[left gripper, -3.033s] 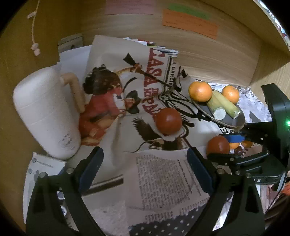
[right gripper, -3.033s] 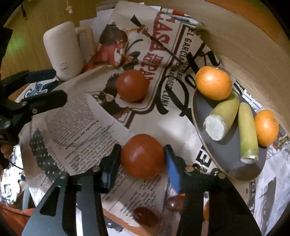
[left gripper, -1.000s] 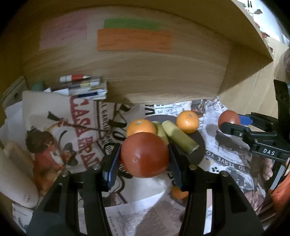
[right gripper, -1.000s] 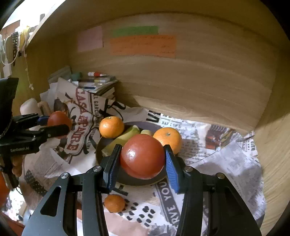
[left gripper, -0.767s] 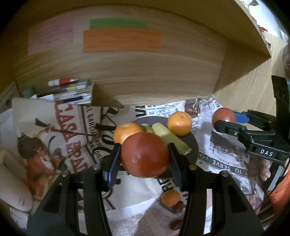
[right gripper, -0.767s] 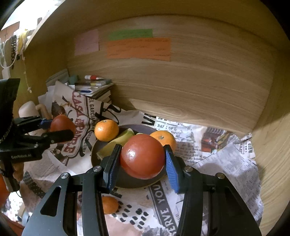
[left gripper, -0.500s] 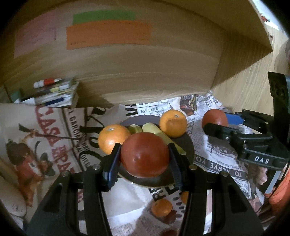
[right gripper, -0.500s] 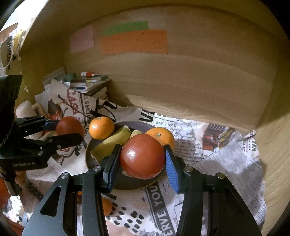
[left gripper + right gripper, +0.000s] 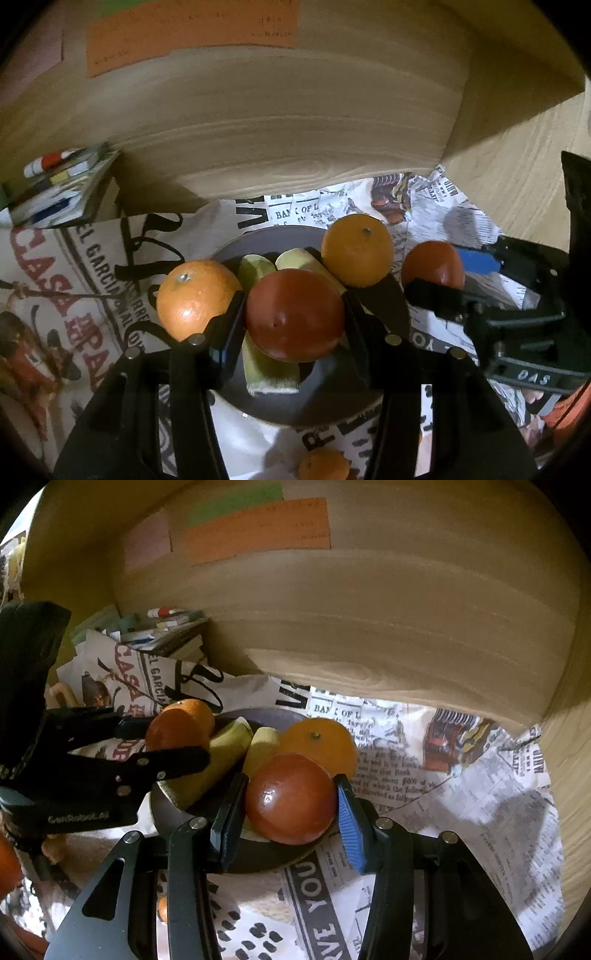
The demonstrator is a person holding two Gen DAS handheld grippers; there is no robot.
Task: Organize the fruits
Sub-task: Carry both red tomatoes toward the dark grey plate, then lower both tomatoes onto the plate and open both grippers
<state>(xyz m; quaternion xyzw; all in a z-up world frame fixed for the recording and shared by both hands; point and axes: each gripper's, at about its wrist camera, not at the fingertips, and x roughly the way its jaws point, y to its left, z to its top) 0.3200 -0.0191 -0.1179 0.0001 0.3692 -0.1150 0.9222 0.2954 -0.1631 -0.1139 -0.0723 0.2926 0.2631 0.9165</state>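
Note:
My left gripper (image 9: 295, 306) is shut on a round red fruit (image 9: 295, 317), held just above the dark grey plate (image 9: 255, 240). On the plate lie two oranges (image 9: 195, 295) (image 9: 356, 254) and pale yellow-green stalk pieces (image 9: 269, 365). My right gripper (image 9: 290, 797) is shut on a second red fruit (image 9: 291, 801), over the plate's (image 9: 162, 812) near right edge, in front of an orange (image 9: 321, 742). Each gripper shows in the other's view: the right gripper (image 9: 436, 273) at the plate's right, the left gripper (image 9: 173, 738) at its left.
Newspaper sheets (image 9: 461, 782) cover the surface. A wooden back wall (image 9: 295, 129) with an orange note (image 9: 258, 528) stands close behind the plate, and a side wall (image 9: 569, 757) rises at the right. Books with markers (image 9: 59, 184) lie at the left. A small orange (image 9: 323, 463) lies before the plate.
Both grippers have moved forward and down toward the plate, each still holding its red fruit. The plate now looms larger and the two grippers are closer together.

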